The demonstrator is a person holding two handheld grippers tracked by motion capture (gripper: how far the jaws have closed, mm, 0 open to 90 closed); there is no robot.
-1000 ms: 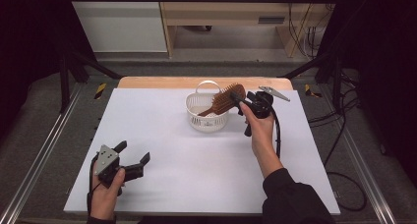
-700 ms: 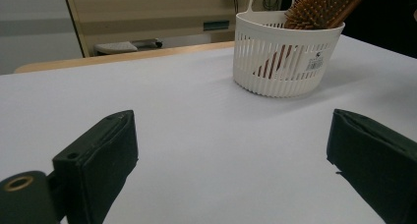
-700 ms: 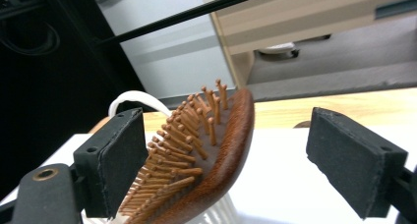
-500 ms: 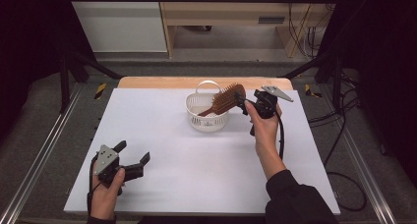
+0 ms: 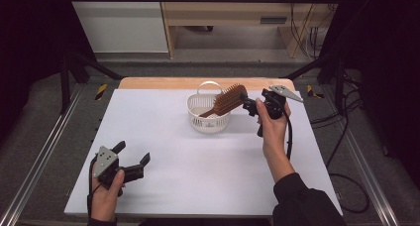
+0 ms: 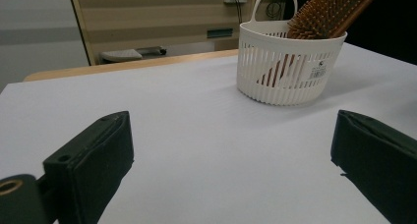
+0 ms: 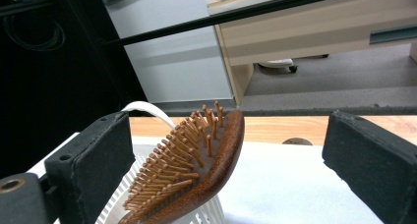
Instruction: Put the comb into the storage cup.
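Leaning hairbrush (image 5: 229,100) in basket (image 5: 208,121) | right tongs (image 5: 251,108) just released | left tongs (image 5: 132,154) open

Between the right gripper's matt black, rubbery jaws, the hairbrush (image 7: 196,170) shows glossy reddish-brown wood with wooden pins. Beneath it, the basket (image 5: 208,118) is smooth white slatted plastic on a matt white tabletop (image 5: 198,176).

even overhead light; white bench (image 5: 198,156) bright, surroundings dark. soft short shadows under the left claw (image 5: 132,159). both claw views blur on the near jaws; background softly unfocused.
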